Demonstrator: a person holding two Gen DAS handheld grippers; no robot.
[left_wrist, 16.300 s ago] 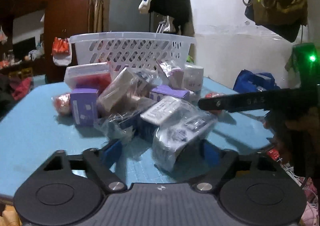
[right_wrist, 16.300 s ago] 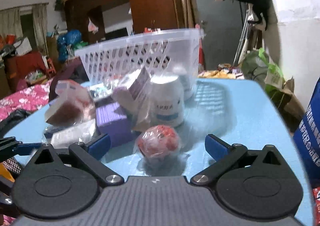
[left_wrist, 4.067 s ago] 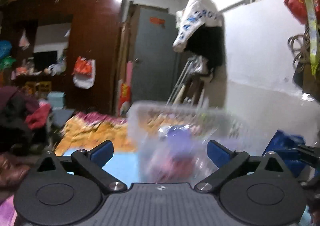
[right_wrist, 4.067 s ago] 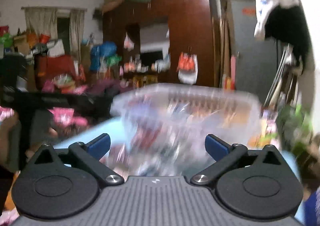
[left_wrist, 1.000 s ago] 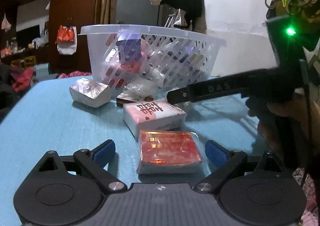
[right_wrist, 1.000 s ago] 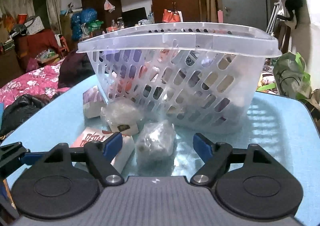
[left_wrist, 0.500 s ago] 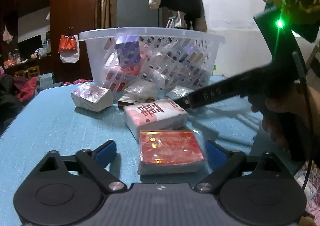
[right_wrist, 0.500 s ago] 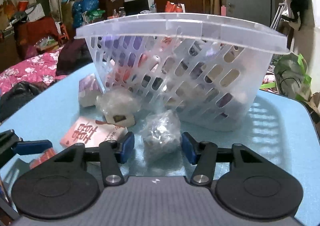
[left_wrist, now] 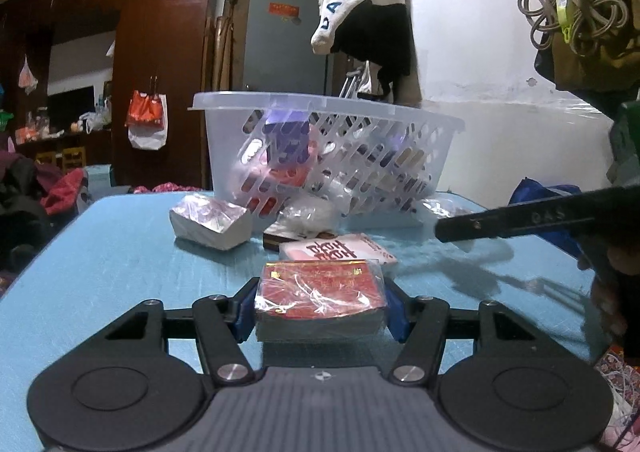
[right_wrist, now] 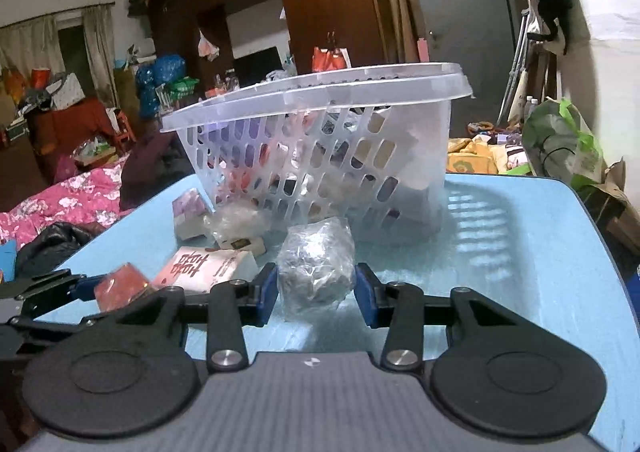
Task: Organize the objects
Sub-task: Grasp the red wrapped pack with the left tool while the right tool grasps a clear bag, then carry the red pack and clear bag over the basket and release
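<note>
**Gripping two packets for the basket**

Clamping on both sides at once: my left claw (left_wrist: 320, 310) has just been closing, and its blue pads now press the flanks of the red wrapped packet (left_wrist: 320, 294), which sits flat on the blue bench (left_wrist: 100, 252). My right claw (right_wrist: 316, 288) is clenched on the crinkled silver packet (right_wrist: 316, 264), tilted up between its pads and apparently just clear of the bench.

So the pick is the step in hand, as I judge it. Next comes a lift up over the rim of the white basket (right_wrist: 320, 92), straight ahead of both claws, then a release inside. That rim stands high, and the basket looks tipped, so I would raise well before moving forward.

Just beyond my left claw lies a pink-and-white packet (left_wrist: 340, 250), nearly touching the red one; a silvery box (left_wrist: 210, 222) sits further ahead to the left. The right-hand tool crosses in to the right of my left claw, so that side is tight. The bench's near and right edges are close; above is open.
</note>
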